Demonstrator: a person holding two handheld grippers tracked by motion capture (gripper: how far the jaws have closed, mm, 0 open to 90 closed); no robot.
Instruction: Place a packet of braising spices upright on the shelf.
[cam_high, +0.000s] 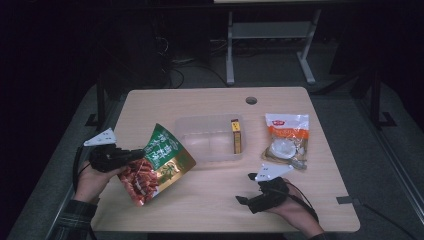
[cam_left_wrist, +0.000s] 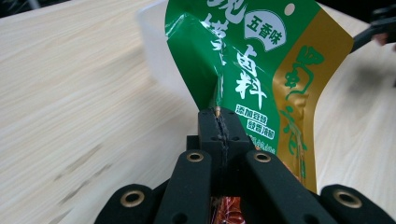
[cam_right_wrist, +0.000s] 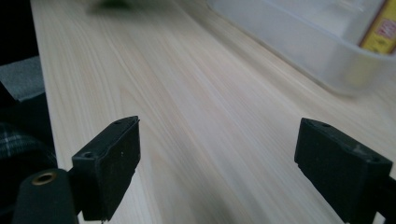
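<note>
My left gripper (cam_high: 134, 156) is shut on the edge of a green, gold and red snack bag (cam_high: 159, 162), which hangs lifted and tilted over the table's left side. In the left gripper view the jaws pinch the green bag (cam_left_wrist: 247, 60) tight at its crinkled edge. My right gripper (cam_high: 246, 189) stands open near the front right of the table, nothing between its fingers (cam_right_wrist: 112, 163), pointing left across bare wood. A clear plastic container (cam_high: 210, 139) sits mid-table with a yellow box (cam_high: 236, 136) in its right side.
A white and orange food packet (cam_high: 286, 140) lies right of the container. A round cable hole (cam_high: 251, 100) is near the table's far edge. The container's wall (cam_right_wrist: 299, 42) shows ahead of the right gripper. A desk frame stands on the dark floor beyond.
</note>
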